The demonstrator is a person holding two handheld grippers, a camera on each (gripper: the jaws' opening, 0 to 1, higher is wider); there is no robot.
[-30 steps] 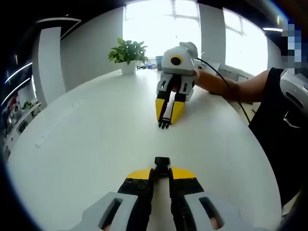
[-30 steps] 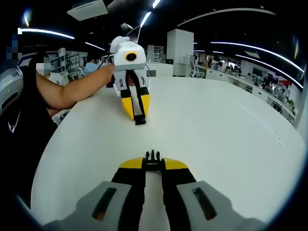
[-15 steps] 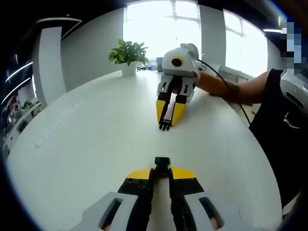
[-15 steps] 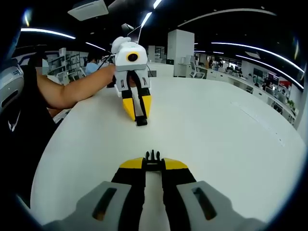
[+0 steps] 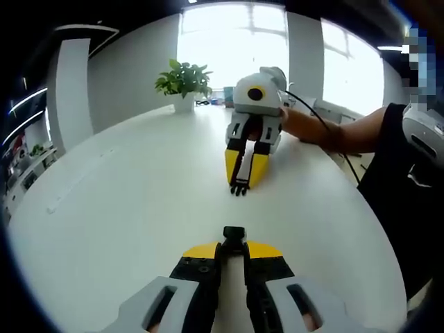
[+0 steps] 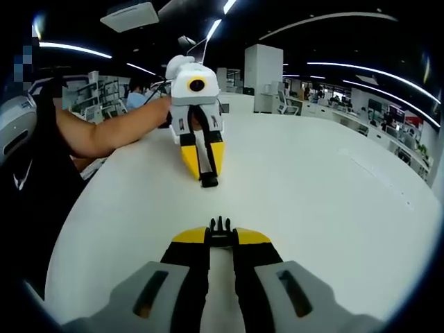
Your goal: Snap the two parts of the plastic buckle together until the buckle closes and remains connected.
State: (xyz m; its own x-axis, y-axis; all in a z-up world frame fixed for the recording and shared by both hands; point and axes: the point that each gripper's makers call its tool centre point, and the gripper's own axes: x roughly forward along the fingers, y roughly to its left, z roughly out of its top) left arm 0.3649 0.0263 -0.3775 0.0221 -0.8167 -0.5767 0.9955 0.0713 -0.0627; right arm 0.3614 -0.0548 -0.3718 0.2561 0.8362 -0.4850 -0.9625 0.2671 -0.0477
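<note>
The left gripper (image 5: 234, 244) was low over the white tabletop (image 5: 125, 208). Its yellow-tipped jaws were clenched on the socket half of the buckle (image 5: 234, 236). This small black piece stuck out past the jaw tips. Its long side ran straight ahead along the jaws, and its open end pointed at the other gripper across the tabletop.

The right gripper (image 6: 220, 234) was low over the tabletop too. Its jaws were squeezed on the pronged half of the buckle (image 6: 220, 225). The little black prongs poked out in front of the jaw tips. They pointed straight ahead, toward the socket half.

In the left gripper view, the right gripper (image 5: 241, 182) came in from the far side of the tabletop, with the pronged half (image 5: 239, 188) at its tip aimed down at the socket half. In the right gripper view, the left gripper (image 6: 207, 175) came the same way, with the socket half (image 6: 209, 182) at its tip. The two halves faced each other nose to nose, almost in one line. They were apart, with bare tabletop between them.

A person's arm (image 5: 326, 128) reached to the right gripper, and a black cable (image 5: 319, 114) ran by it. A green plant in a white pot (image 5: 184, 82) stood at the far edge of the tabletop, beyond the right gripper.

I could read no words or labels on the buckle or the grippers.
</note>
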